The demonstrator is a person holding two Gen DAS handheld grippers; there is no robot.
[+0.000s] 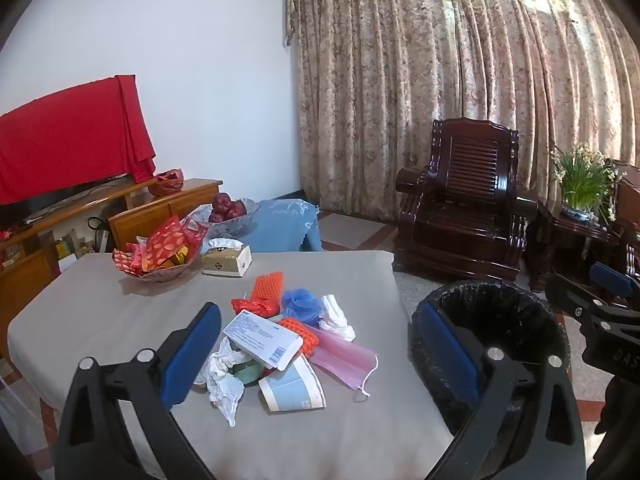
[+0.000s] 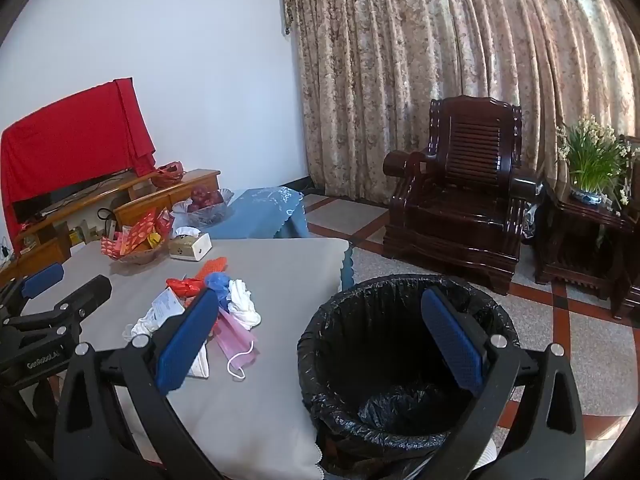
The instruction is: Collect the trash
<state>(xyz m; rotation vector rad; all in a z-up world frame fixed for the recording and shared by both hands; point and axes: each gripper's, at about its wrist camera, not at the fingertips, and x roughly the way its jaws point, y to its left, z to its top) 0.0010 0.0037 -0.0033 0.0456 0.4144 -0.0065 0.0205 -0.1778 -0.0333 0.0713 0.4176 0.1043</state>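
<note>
A pile of trash lies on the grey table [image 1: 100, 320]: a white printed box [image 1: 262, 338], a crushed paper cup [image 1: 292, 390], crumpled tissue [image 1: 224, 376], a pink face mask [image 1: 344, 356], orange foam net [image 1: 268, 286], a blue wad [image 1: 300, 306] and a red wrapper [image 1: 254, 306]. My left gripper [image 1: 320, 352] is open and empty above the pile. My right gripper [image 2: 320, 344] is open and empty over the near left rim of the black-lined trash bin [image 2: 404, 404], right of the table. The pile shows in the right wrist view, with the mask [image 2: 236, 340].
A bowl of red packets [image 1: 158, 256], a tissue box [image 1: 226, 260] and a glass bowl of apples [image 1: 226, 210] stand at the table's far side. A dark wooden armchair [image 1: 464, 200], a side table with a plant [image 1: 580, 184] and a TV cabinet [image 1: 80, 216] stand around.
</note>
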